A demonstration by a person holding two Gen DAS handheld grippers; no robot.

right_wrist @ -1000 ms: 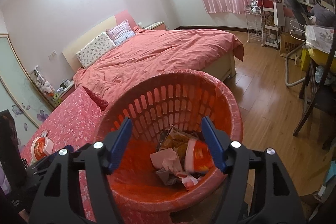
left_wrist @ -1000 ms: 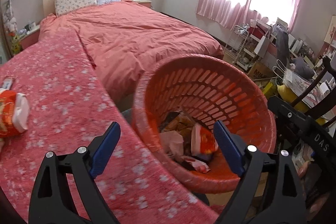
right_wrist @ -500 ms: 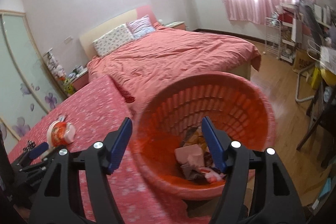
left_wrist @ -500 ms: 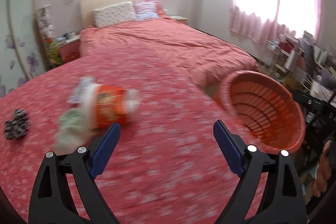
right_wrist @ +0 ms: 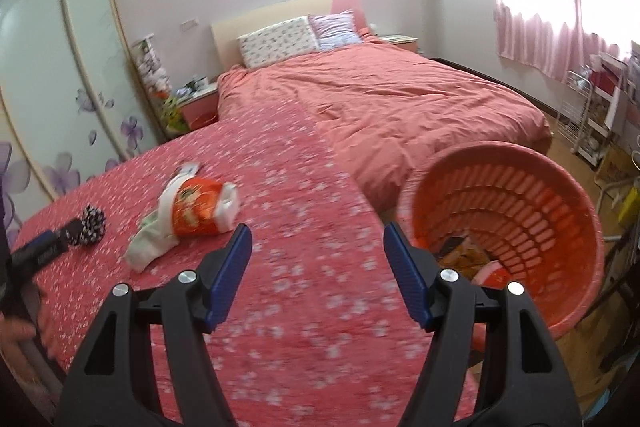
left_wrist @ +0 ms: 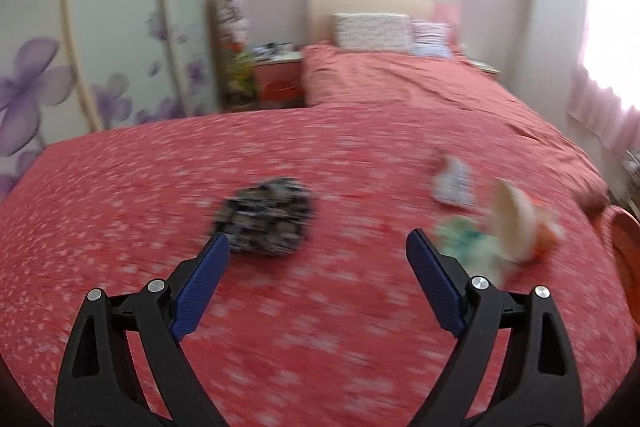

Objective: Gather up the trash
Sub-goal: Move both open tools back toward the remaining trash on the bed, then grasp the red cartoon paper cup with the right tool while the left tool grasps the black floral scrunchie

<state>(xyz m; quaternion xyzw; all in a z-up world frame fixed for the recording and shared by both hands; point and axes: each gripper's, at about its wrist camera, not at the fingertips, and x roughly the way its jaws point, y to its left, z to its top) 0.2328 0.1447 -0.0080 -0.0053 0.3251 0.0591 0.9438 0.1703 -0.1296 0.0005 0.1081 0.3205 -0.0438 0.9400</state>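
The left gripper [left_wrist: 318, 259] is hovering over a desk [left_wrist: 120, 211] draped in a red flowered cloth, its blue jaws standing wide apart with nothing between them. Just beyond its left jaw a dark speckled wad [left_wrist: 266, 217] is lying on the cloth; this view is blurred, so what the wad is made of cannot be told. To the right, a crumpled pale wrapper [left_wrist: 454, 183] is sitting farther back, and nearer the right jaw a tipped orange snack cup [left_wrist: 520, 225] is lying against a greenish-white crumpled tissue [left_wrist: 464, 243].

The right gripper [right_wrist: 318, 241] is also open and empty, hanging above the near right part of the same desk. In its view the cup [right_wrist: 198, 207] is lying on its side at the left, touching the tissue [right_wrist: 150, 243], with the wrapper [right_wrist: 188, 169] just behind and the dark wad [right_wrist: 94, 223] farther left, next to the tip of the left gripper [right_wrist: 44, 249]. An orange slotted basket [right_wrist: 560, 195] is standing off the desk's right edge, tilted in the view, and is holding crumpled trash [right_wrist: 466, 251] at its bottom. Beyond, a bed [right_wrist: 400, 99] with a salmon cover and two pillows [right_wrist: 296, 39] is filling the far side of the room.
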